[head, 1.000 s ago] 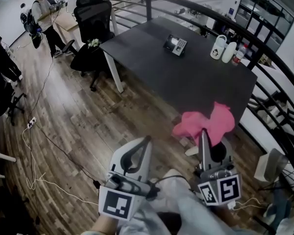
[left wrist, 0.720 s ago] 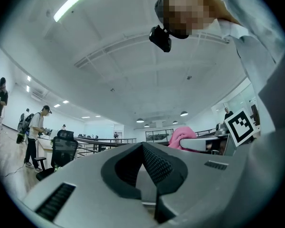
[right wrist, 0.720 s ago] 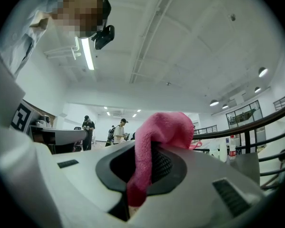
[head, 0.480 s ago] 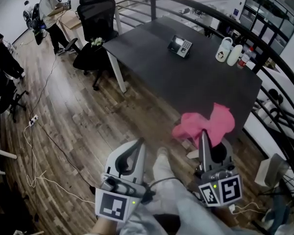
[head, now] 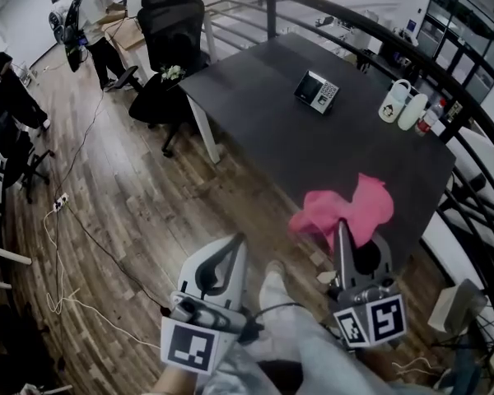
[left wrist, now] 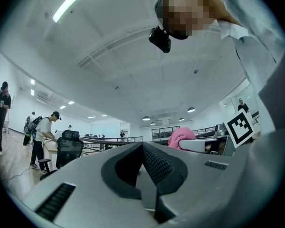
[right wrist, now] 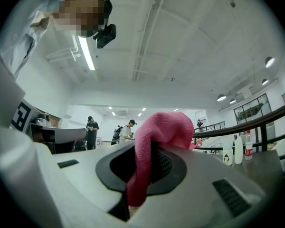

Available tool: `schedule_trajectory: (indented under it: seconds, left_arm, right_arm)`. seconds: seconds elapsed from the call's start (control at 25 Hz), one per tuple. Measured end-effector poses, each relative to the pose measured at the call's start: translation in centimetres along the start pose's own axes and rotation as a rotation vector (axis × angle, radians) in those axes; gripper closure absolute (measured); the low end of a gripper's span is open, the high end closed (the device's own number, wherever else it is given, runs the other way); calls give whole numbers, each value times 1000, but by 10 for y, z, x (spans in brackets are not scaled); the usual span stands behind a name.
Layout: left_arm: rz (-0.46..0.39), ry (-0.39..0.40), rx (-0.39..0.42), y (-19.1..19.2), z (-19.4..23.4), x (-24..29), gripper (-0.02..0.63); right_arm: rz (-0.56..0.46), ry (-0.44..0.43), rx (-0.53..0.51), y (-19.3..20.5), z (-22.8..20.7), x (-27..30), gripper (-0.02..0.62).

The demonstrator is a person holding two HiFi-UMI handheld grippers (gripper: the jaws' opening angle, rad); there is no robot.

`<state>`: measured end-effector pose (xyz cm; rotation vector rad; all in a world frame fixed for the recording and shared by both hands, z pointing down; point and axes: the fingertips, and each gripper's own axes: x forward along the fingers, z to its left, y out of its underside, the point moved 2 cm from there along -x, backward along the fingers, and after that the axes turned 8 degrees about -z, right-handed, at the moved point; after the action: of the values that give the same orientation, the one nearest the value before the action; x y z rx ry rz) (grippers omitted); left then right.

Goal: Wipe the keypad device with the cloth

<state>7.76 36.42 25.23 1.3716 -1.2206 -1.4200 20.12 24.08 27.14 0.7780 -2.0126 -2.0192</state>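
Cloth (right wrist: 161,127), soft, pink and fleecy, is being pinched by the right gripper (right wrist: 147,167) with its loose folds being left free for wiping, while the left gripper (left wrist: 143,151) is being carried pressed together on nothing. Farther out, the boxy keypad device (head: 316,91) is being left untouched on the matte dark table (head: 329,163), well apart from both.

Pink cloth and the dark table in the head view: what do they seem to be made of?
Pink cloth: soft textile, probably microfibre or terry; its surface looks fuzzy and matte, and it drapes limply from the right gripper. Table: dark matte top, perhaps laminate or painted board; smooth, no grain, only a faint sheen.
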Motion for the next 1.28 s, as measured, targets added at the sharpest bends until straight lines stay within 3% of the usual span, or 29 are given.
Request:
schedule_trajectory:
  seconds: [0.72,1.28]
  left_arm:
    - [0,17,-1,25,53,159,594]
    - [7,91,-5,45,52,246,594]
  right_arm:
    - [4,-7,4,21,-97,139,557]
    - [20,79,2,34,-165,165,557]
